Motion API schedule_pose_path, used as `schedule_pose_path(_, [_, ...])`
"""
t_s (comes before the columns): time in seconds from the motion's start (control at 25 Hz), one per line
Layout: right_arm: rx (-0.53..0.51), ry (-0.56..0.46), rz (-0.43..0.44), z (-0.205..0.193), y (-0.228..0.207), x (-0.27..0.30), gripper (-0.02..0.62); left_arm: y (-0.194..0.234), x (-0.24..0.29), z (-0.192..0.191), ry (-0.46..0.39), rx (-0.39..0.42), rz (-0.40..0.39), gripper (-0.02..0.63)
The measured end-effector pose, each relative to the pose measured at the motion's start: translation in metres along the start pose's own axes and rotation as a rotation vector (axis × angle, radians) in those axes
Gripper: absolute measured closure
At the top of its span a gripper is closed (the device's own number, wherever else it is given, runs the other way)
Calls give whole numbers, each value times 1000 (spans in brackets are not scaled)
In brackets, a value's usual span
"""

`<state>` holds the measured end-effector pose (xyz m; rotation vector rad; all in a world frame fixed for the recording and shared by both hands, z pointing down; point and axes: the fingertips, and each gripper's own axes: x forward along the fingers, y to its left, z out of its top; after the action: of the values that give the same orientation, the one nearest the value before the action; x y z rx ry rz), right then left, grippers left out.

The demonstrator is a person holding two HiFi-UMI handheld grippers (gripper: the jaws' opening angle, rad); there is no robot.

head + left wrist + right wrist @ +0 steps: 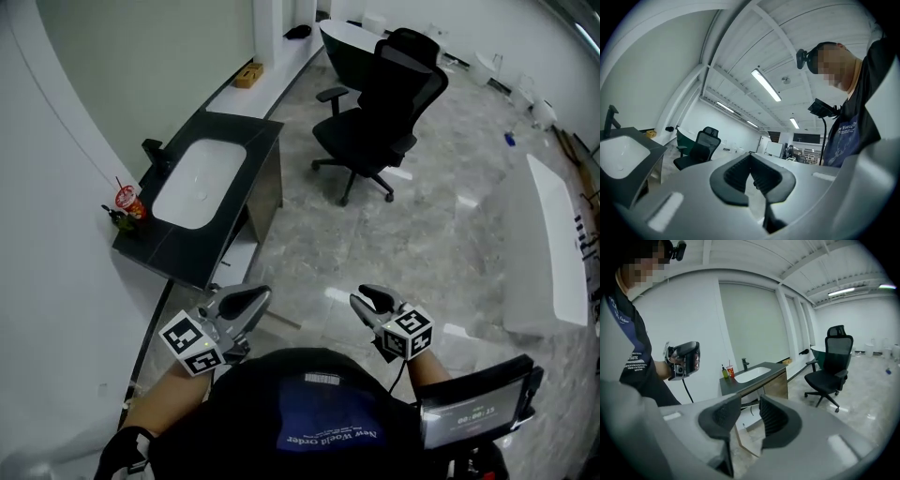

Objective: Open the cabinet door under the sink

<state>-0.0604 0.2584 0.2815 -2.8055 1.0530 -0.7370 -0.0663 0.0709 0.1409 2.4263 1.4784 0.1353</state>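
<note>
At ten o'clock in the head view, against the white wall, stands the vanity (251, 141): matte black slab top, glossy white rounded basin (199, 183), wood-grain side. Beneath it the cabinet door (740, 439), a thin wood-edged panel, stands swung out. A black mesh swivel chair (375, 122) sits at one o'clock on glossy grey marbled floor (441, 234), well apart. The left gripper (750, 161) has its ribbed tips together, empty. The right gripper (749, 404) has its jaws apart, holding nothing.

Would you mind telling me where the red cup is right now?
In the head view the red cup stands at the left, on the dark countertop's near corner by the wall, beside the white basin.
</note>
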Motion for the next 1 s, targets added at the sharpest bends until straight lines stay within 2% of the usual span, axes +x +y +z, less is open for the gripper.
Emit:
schedule_pose_path(0.16, [-43,-48,29,21,-62,-71,479,-43,83,-13,-46,-48,28,606])
schedule_pose_path(0.24, [-57,-80,45,38,-85,-95,482,-57,117,-13,-50,-36,25,606])
schedule_pose_path(0.36, [-85,-114,64,60,-114,-114,486,-68,156,-11,-59,-12,30,606])
schedule_pose_path(0.52, [-109,-122,71,79,-154,-121,489,-65,203,-9,-65,-36,24,606])
schedule_pose_path(0.76, [-111,-98,83,98,-205,-87,489,-27,262,-8,-90,-64,-26,606])
schedule_pose_path(1.0, [-135,-71,66,137,-252,-27,489,59,312,1,-83,-86,-71,606])
